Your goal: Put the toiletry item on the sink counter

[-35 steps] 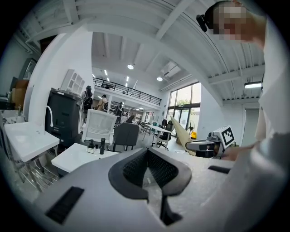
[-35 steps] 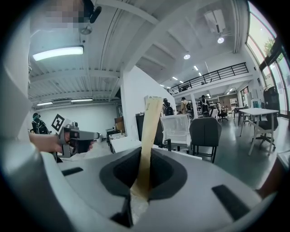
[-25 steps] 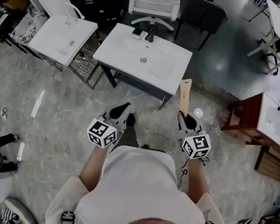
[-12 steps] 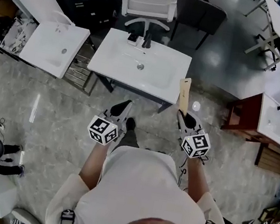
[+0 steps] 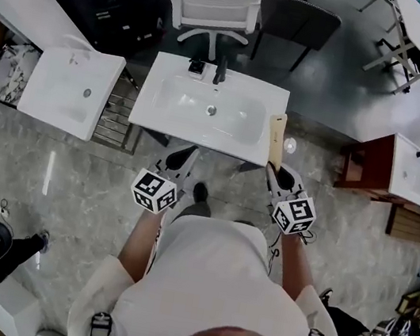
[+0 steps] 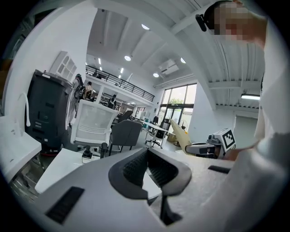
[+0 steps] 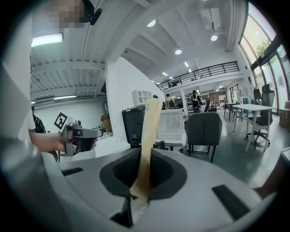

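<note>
At the front right corner of the white sink surface (image 5: 164, 111), the right gripper (image 5: 277, 175) is closed on the lower end of the toiletry item (image 5: 277, 139), a flat tan packet standing straight up out of its jaws. Over the last second the person has stepped up to the sink. The surface has slid closer in the head view, and the packet's top now lines up with its right edge, where before it was just off that corner. The grip has not changed. The left gripper (image 5: 182, 160), jaws together and empty, hangs at the front edge. The approach looks about done; what is left, I judge, is reaching over the flat rim beside the basin (image 5: 208, 110) and letting go.
</note>
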Motion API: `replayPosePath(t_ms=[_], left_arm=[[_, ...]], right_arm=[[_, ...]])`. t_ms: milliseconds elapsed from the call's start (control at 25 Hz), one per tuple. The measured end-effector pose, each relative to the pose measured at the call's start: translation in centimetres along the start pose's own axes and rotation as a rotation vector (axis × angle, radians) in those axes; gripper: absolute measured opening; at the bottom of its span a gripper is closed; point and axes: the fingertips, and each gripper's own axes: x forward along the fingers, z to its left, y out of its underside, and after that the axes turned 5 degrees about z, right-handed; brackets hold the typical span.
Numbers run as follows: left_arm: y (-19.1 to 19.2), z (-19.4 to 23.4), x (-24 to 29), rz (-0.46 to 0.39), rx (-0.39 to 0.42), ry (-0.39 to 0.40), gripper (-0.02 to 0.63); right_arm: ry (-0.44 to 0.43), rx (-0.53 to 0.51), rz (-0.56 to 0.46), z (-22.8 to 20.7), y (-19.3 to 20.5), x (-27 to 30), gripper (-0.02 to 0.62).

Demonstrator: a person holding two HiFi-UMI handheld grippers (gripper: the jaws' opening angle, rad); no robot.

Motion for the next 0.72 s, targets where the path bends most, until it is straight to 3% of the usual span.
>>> replayPosePath(t_ms=[320,720], left_arm=[[-1.4,5.0,1.5,0.021,0.013,0.065,0.003],[-2.6,7.2,3.6,0.029,0.004,0.101,0.003]], right_arm=[[0.058,0.013,0.01,0.2,-1.2,4.0,0.041],[0.088,-0.011,0.022,-1.4,-3.1,6.6,0.041]])
